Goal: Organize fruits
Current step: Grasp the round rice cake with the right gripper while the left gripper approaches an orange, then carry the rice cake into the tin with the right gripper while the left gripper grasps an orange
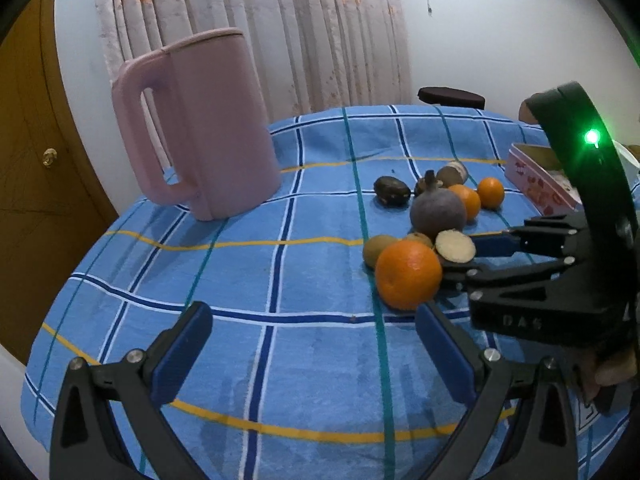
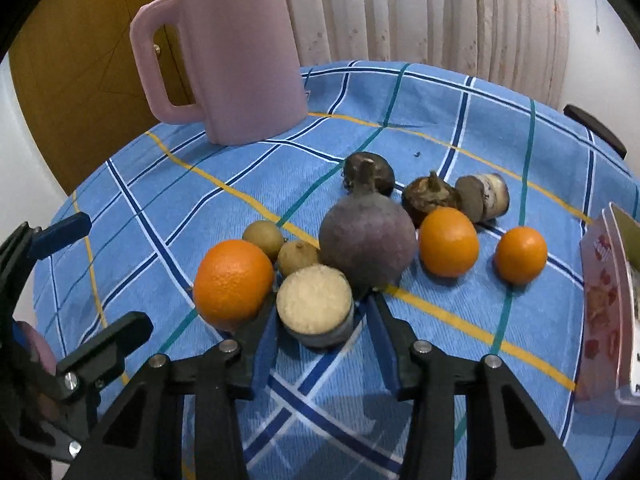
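Blue checked cloth covers the counter point(image 2: 500, 128), and the fruit lies loose on it in one cluster. My right tool point(image 2: 320, 328) has its jaws drawn in around the cut half-fruit point(image 2: 315, 306), pale flesh up, at the near edge of the cluster. The left pad looks to be against it; on the right side I see a thin gap, so I cannot say the grip is firm. The same left finger also crowds the big orange point(image 2: 233, 280) just beside the piece.

I judge this to be the pick-up step for that cut piece. The next move calls for finishing the squeeze, then lifting straight up so the orange and the purple round fruit point(image 2: 368, 240) just behind it are not nudged.

My left tool point(image 1: 316, 344) has its jaws wide apart with nothing between them, over bare cloth near the left of the cluster.

Two smaller oranges point(image 2: 448, 242) sit to the right, small brown fruits and dark pieces further back.

As for containers, the pink jug point(image 2: 240, 52) stands far left with its lid on, so its contents are hidden. A pink patterned box point(image 1: 536, 184) sits at the right; I cannot make out what is in it.
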`<action>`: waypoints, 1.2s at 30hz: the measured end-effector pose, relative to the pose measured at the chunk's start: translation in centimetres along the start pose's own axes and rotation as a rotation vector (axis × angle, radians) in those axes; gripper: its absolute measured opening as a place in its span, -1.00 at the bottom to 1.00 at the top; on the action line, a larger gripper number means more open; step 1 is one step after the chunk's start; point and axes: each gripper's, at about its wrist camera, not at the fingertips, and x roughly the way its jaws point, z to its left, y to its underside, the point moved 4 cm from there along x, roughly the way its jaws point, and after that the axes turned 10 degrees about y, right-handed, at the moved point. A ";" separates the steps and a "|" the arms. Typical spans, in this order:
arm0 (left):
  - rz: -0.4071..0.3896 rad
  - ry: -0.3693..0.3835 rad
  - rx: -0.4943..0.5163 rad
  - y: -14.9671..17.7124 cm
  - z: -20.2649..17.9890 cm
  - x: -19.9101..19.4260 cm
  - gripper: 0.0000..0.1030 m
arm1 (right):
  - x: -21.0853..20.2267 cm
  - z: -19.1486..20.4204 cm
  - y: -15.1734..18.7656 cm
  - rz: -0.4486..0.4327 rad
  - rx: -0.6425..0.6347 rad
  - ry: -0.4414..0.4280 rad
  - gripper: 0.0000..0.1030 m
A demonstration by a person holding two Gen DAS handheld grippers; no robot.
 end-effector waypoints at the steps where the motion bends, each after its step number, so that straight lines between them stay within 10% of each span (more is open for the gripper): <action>1: 0.001 0.001 -0.003 0.0 0.0 0.1 1.00 | -0.1 0.0 -0.1 -0.001 -0.009 0.000 -0.26; 19: 0.052 0.119 -0.002 -2.5 -4.8 4.3 0.72 | -5.1 -5.6 -0.6 -0.177 0.048 0.251 -0.26; 24: 0.074 0.172 0.035 -2.7 -6.9 5.2 0.37 | -5.2 -7.0 -0.5 -0.178 0.079 0.257 -0.26; 30: 0.132 0.309 -0.062 -1.5 -6.2 5.5 0.36 | -5.6 -7.4 0.0 -0.179 0.092 0.248 -0.26; 36: 0.115 0.285 -0.048 -2.4 -7.1 5.4 0.36 | -5.6 -7.1 0.2 -0.177 0.087 0.244 -0.26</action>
